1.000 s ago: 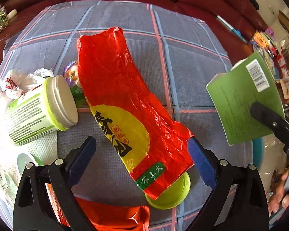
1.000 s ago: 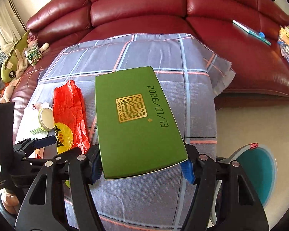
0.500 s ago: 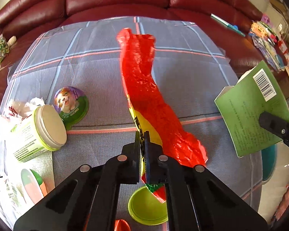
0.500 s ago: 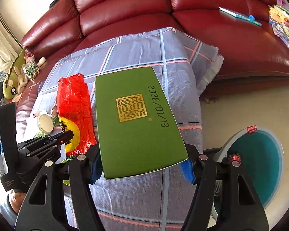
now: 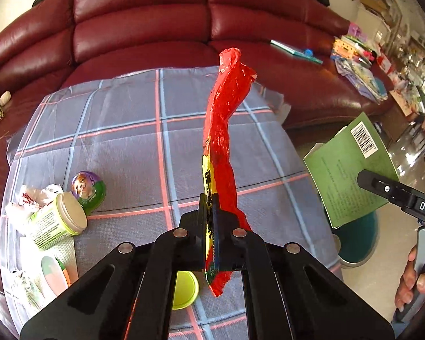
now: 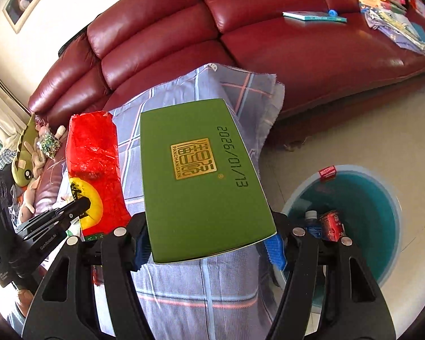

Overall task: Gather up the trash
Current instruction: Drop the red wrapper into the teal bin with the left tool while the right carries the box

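1. Behind everything ran a dark red leather sofa [image 5: 144, 28], and in front of it a table draped in a grey-blue checked cloth [image 5: 121, 130] with pink and blue lines filled the middle of both views.
2. In the left wrist view, the left gripper [image 5: 211, 212] stood at lower centre with its jaws pressed together on a red and yellow plastic wrapper [image 5: 223, 130], which rose twisted toward the top centre of the frame, clear of the cloth.
3. At the left edge of that view lay a green and white tub [image 5: 56, 222] on its side, touching crumpled white paper [image 5: 28, 198]; just beside its upper right was a purple and green round lid [image 5: 89, 188].
4. A lime-green lid [image 5: 185, 290] lay on the cloth at the bottom, partly behind the left gripper's arms.
5. In the right wrist view, the right gripper [image 6: 209, 250] clamped a flat green box [image 6: 201, 178] by its two side edges between the blue pads [image 6: 274, 250]; the box bore a gold seal and a printed date.
6. At the lower right of that view, on the pale floor, stood a teal-lined trash bin [image 6: 376, 198] with a bottle [image 6: 313, 223] and a red can [image 6: 330, 225] inside.
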{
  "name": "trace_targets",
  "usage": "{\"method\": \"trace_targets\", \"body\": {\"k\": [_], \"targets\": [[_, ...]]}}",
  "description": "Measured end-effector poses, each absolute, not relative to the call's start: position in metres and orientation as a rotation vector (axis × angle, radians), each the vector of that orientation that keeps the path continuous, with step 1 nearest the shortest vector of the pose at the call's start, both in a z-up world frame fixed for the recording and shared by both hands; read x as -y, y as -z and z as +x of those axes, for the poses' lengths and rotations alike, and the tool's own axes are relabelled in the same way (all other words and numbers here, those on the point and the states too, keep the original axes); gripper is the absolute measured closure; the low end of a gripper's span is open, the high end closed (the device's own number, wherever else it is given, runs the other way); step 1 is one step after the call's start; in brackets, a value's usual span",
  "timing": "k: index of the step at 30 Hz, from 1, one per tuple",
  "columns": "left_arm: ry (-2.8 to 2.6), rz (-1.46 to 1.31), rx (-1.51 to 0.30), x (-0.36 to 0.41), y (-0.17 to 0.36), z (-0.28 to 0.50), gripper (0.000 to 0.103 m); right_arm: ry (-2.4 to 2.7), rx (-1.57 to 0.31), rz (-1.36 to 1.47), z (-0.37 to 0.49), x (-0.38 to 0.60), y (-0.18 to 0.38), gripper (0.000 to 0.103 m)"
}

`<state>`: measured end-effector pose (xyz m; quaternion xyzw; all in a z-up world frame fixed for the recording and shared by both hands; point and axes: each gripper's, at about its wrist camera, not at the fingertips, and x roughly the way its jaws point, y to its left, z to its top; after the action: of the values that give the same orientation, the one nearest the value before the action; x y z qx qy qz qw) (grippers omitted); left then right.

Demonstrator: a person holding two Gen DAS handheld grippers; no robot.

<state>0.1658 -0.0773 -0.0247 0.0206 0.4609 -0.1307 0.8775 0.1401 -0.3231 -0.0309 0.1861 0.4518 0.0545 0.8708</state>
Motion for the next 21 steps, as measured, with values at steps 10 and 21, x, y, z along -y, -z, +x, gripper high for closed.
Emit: {"method": "trace_targets", "body": {"k": [10,21], "targets": [[0.46,0.129,-0.934,0.156,-0.003,0.137,0.1,-0.003,-0.852,0.47,0.09,0.396,0.012,0.041],[0.669,0.204,-1.007,0.278,0.032,0.12,0.1,0.199,-0.858,0.528,0.031,0.486,0.028,0.041]]}}
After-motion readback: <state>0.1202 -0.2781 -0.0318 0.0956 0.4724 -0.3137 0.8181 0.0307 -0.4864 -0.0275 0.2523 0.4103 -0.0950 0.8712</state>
